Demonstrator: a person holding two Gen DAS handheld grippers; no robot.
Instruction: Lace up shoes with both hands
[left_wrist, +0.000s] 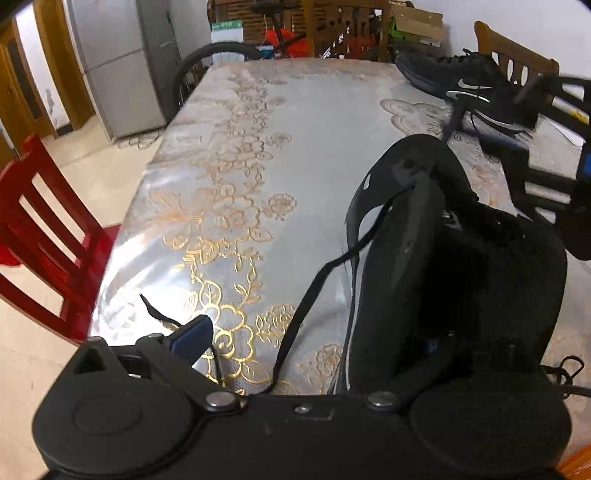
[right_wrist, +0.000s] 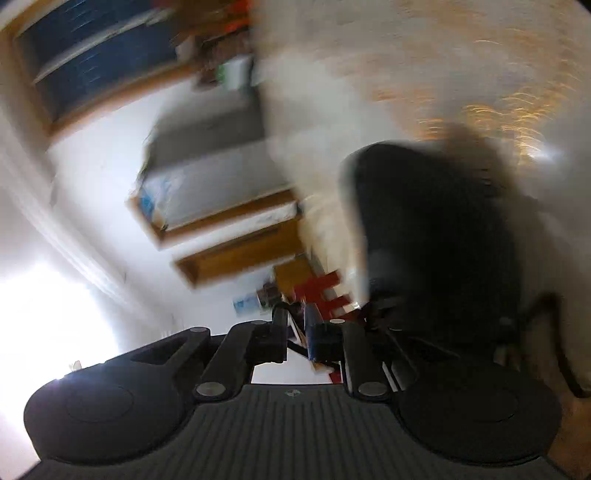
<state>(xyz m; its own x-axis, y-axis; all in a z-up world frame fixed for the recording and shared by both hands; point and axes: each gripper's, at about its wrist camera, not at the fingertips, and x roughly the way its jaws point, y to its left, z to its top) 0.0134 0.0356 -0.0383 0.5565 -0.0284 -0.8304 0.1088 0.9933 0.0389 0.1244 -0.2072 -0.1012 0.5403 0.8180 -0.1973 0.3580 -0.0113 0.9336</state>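
- A white swoosh marks the far shoe (left_wrist: 458, 79) on the worktop (left_wrist: 314, 122).
- Left claw (left_wrist: 314, 350) spread wide around the near shoe (left_wrist: 436, 258), visible only here.
- Right claw (right_wrist: 297, 334), blurred, nearly together, holding nothing visible.

Left wrist cam sits low over the table (left_wrist: 229, 155), looking along it toward the far chairs, with the near shoe (left_wrist: 461, 266) right in front of its gripper (left_wrist: 332, 350). Right wrist cam is rolled way over and badly blurred, facing the room wall, with the same shoe (right_wrist: 436, 236) close ahead. Both views share that shoe, the table (right_wrist: 424, 74) and the red chair (left_wrist: 40, 236) (right_wrist: 325, 291).
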